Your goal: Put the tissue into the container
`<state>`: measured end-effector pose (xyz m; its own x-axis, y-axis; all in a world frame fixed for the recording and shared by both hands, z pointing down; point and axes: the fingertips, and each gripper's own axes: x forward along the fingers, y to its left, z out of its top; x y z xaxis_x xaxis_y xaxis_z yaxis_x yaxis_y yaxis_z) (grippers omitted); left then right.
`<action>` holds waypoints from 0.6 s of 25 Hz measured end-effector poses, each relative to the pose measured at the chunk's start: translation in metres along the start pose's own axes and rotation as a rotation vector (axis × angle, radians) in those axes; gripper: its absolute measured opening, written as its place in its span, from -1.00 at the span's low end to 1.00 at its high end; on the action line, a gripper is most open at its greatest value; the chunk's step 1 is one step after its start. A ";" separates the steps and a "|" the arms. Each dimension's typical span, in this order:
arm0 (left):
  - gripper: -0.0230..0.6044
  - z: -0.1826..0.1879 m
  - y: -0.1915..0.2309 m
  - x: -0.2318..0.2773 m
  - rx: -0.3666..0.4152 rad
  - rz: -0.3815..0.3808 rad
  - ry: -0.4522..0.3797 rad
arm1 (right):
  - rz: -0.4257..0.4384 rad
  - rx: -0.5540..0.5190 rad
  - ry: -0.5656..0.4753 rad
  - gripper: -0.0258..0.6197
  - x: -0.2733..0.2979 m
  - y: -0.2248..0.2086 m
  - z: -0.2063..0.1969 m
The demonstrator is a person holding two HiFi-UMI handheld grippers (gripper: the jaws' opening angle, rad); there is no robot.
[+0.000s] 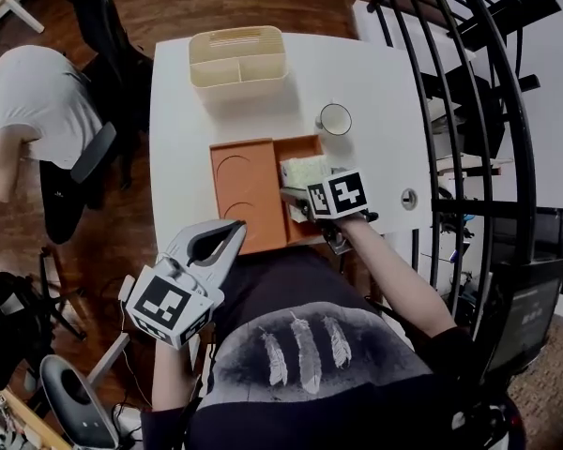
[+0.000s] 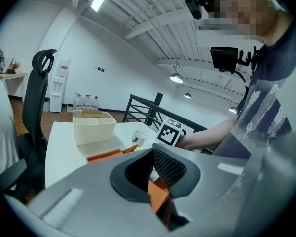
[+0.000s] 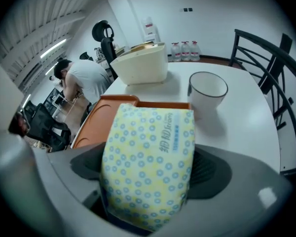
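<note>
A tissue pack [image 1: 303, 169] [image 3: 148, 162], yellow with blue dots, sits between the jaws of my right gripper [image 1: 298, 193] [image 3: 148, 171], which is shut on it. The pack hangs over the right part of an orange tray [image 1: 249, 190] [image 3: 101, 120] near the table's front edge. A cream container [image 1: 239, 81] [image 3: 140, 65] [image 2: 92, 127] with compartments stands at the table's far end, well beyond the pack. My left gripper [image 1: 235, 232] [image 2: 152, 154] is shut and holds nothing. It hovers at the front left edge of the table, above the person's lap.
A white cup [image 1: 334, 119] [image 3: 207, 90] stands just right of the tray's far corner. The white table [image 1: 375, 82] has a black railing [image 1: 469, 111] along its right side. A person in a white shirt [image 1: 33, 97] bends over beside an office chair at the left.
</note>
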<state>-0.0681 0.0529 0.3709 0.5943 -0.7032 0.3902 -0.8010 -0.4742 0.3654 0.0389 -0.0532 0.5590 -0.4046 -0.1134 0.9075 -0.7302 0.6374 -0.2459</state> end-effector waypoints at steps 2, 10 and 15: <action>-0.88 -0.002 0.004 -0.003 -0.002 0.005 -0.001 | -0.012 0.023 -0.023 0.65 0.005 -0.005 -0.001; -0.88 -0.001 0.006 0.000 0.013 -0.018 0.005 | 0.090 -0.018 -0.120 0.72 -0.027 0.011 0.010; -0.88 0.010 0.002 0.004 0.027 -0.028 -0.006 | 0.374 -0.173 -0.384 0.12 -0.127 0.063 0.039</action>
<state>-0.0676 0.0439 0.3646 0.6157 -0.6931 0.3749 -0.7861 -0.5073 0.3531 0.0225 -0.0283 0.4151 -0.8138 -0.1044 0.5717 -0.4106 0.7994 -0.4385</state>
